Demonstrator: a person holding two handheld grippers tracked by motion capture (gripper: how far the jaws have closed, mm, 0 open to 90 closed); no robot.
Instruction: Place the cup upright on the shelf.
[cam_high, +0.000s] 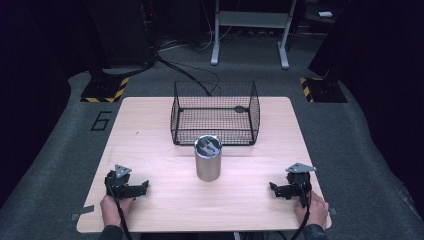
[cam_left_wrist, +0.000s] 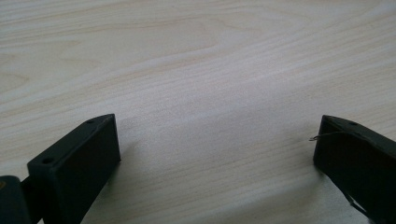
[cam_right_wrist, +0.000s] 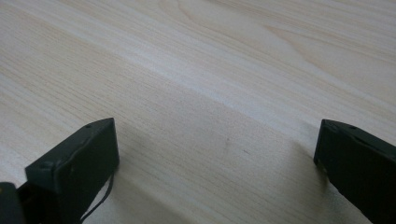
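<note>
A metal cylinder can (cam_high: 208, 157) stands upright at the middle of the wooden table (cam_high: 150, 125). Just behind it sits a black wire basket (cam_high: 215, 113), with a small dark thing (cam_high: 240, 108) on its floor at the back right. My left gripper (cam_high: 142, 188) rests on the table near the front left, held by a hand, and points toward the can. My right gripper (cam_high: 276, 190) rests near the front right and points inward too. In the left gripper view the left gripper (cam_left_wrist: 217, 140) is open over bare wood. In the right gripper view the right gripper (cam_right_wrist: 217, 140) is open over bare wood.
The table stands on grey carpet. Black stand bases with yellow-black hazard tape (cam_high: 105, 89) sit beyond the far corners, and a white frame leg (cam_high: 215, 30) is behind. A cable (cam_high: 190, 75) runs across the floor to the basket's back.
</note>
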